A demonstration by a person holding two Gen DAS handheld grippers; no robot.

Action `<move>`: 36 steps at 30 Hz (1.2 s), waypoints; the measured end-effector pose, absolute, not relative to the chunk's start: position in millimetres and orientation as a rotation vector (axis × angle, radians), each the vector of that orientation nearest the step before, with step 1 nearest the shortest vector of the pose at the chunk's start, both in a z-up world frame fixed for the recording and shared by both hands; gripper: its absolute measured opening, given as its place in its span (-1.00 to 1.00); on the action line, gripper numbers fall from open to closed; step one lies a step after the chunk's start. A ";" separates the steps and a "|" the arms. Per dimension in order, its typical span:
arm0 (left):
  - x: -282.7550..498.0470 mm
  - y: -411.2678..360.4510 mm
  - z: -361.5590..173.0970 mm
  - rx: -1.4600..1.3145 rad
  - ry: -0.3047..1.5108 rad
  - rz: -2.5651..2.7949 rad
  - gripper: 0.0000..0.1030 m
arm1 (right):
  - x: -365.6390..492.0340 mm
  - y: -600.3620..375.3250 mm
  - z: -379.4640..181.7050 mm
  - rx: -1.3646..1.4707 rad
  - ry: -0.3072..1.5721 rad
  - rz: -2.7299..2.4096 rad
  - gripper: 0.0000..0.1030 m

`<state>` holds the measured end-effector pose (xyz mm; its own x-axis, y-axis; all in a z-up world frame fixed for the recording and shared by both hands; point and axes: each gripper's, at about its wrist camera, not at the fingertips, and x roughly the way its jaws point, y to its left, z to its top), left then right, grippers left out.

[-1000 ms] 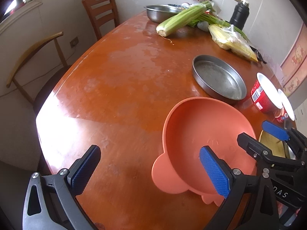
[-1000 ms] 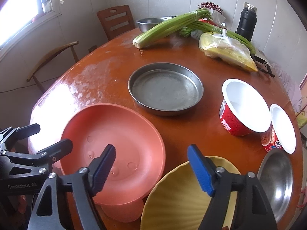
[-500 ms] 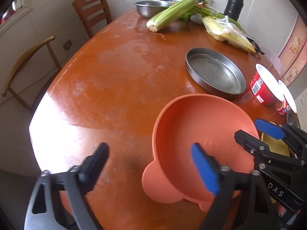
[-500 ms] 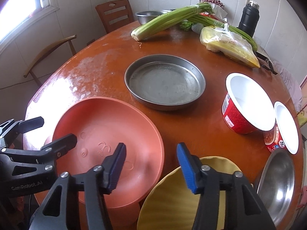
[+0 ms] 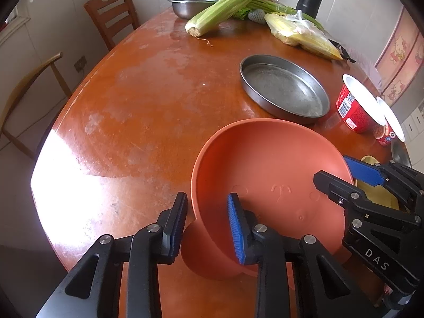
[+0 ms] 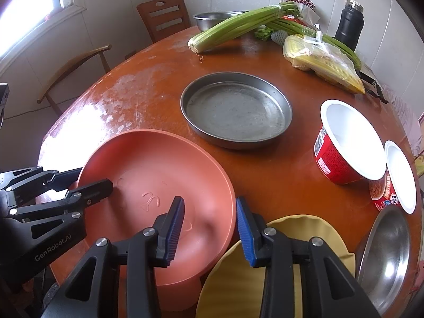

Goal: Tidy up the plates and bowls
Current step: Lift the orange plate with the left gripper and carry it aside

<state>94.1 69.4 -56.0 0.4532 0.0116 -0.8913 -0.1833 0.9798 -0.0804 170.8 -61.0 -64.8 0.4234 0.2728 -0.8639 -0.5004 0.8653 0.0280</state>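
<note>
Orange bowl [image 5: 267, 164] held by both my grippers at the near edge of the table [image 5: 148, 100].

My left gripper [image 5: 208, 228] has just been closing and now pinches the bowl's left rim between its pads. My right gripper [image 6: 209, 228] has squeezed shut on the bowl's right rim, one pad inside and one outside. Just beside the bowl lies a yellow plate [image 6: 299, 228]. A metal pan [image 6: 235, 110] sits near the table's middle, apart from the bowl.
</note>
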 end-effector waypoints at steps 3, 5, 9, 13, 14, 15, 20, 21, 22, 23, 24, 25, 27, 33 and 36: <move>93.1 69.9 -54.7 -0.172 1.093 0.115 -0.40 | 169.9 -59.3 -63.1 -0.236 1.025 0.506 -0.22; 92.9 72.9 -53.9 -0.174 1.088 0.118 -0.40 | 169.0 -55.1 -62.2 -0.252 1.020 0.500 -0.22; 91.0 84.9 -52.1 -0.194 1.078 0.129 -0.40 | 170.1 -46.1 -59.6 -0.253 1.024 0.510 -0.22; 90.2 100.2 -48.0 -0.204 1.061 0.157 -0.40 | 169.0 -30.0 -52.0 -0.272 1.003 0.527 -0.22; 90.3 104.6 -46.8 -0.207 1.056 0.164 -0.40 | 169.6 -26.1 -49.9 -0.275 0.998 0.532 -0.22; 90.8 109.5 -45.8 -0.210 1.052 0.171 -0.40 | 170.7 -20.9 -47.6 -0.276 0.994 0.537 -0.22; 99.4 131.6 -43.6 -0.218 1.038 0.206 -0.40 | 177.3 5.1 -41.3 -0.298 0.971 0.557 -0.22; 102.7 136.9 -43.6 -0.221 1.037 0.213 -0.40 | 179.2 9.6 -41.2 -0.301 0.970 0.557 -0.22; 104.7 140.0 -43.7 -0.221 1.037 0.217 -0.40 | 181.7 14.2 -41.3 -0.301 0.971 0.559 -0.21; 107.9 144.2 -43.9 -0.222 1.035 0.222 -0.40 | 183.5 17.4 -42.0 -0.300 0.973 0.561 -0.21; 111.2 148.1 -44.2 -0.223 1.034 0.227 -0.40 | 186.7 22.0 -43.4 -0.300 0.979 0.561 -0.21; 114.0 151.5 -44.6 -0.225 1.033 0.229 -0.39 | 189.1 25.2 -44.3 -0.298 0.983 0.563 -0.21; 120.8 158.8 -46.8 -0.239 1.039 0.231 -0.39 | 194.3 30.9 -47.8 -0.295 0.993 0.563 -0.21; 137.5 167.8 -53.1 -0.239 1.047 0.224 -0.38 | 202.9 37.5 -57.4 -0.292 1.026 0.550 -0.21; 144.6 168.9 -56.7 -0.247 1.055 0.222 -0.38 | 205.4 37.7 -59.9 -0.285 1.037 0.547 -0.21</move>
<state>144.6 168.9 -56.7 0.4760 0.0625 -0.8772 -0.2971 0.9503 -0.0935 205.4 37.7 -59.9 0.3919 0.2928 -0.8722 -0.5539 0.8320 0.0305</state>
